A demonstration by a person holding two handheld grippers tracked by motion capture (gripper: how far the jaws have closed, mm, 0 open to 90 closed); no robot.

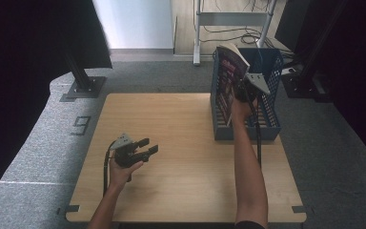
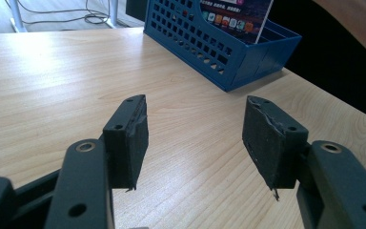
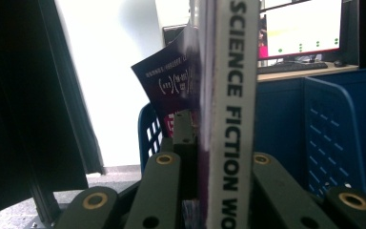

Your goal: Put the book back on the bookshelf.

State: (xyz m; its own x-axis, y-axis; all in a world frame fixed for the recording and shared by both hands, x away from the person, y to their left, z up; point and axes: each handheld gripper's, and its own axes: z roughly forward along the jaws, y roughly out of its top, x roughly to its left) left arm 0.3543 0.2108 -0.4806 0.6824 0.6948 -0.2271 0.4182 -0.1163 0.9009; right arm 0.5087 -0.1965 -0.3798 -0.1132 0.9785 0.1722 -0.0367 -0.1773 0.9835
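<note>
A magazine with a dark purple cover stands tilted over the blue plastic file basket at the table's far right. My right gripper is shut on the magazine's lower edge. In the right gripper view the white spine reading "SCIENCE FICTION" rises between my jaws, with the basket wall behind. My left gripper hovers low over the wooden table at the front left, open, with nothing between its pads. In the left gripper view the basket and the magazine's lower corner lie ahead.
A black stand base sits on the grey floor beyond the table's far left corner. A white frame with cables stands behind the basket. Dark curtains hang at the left and right.
</note>
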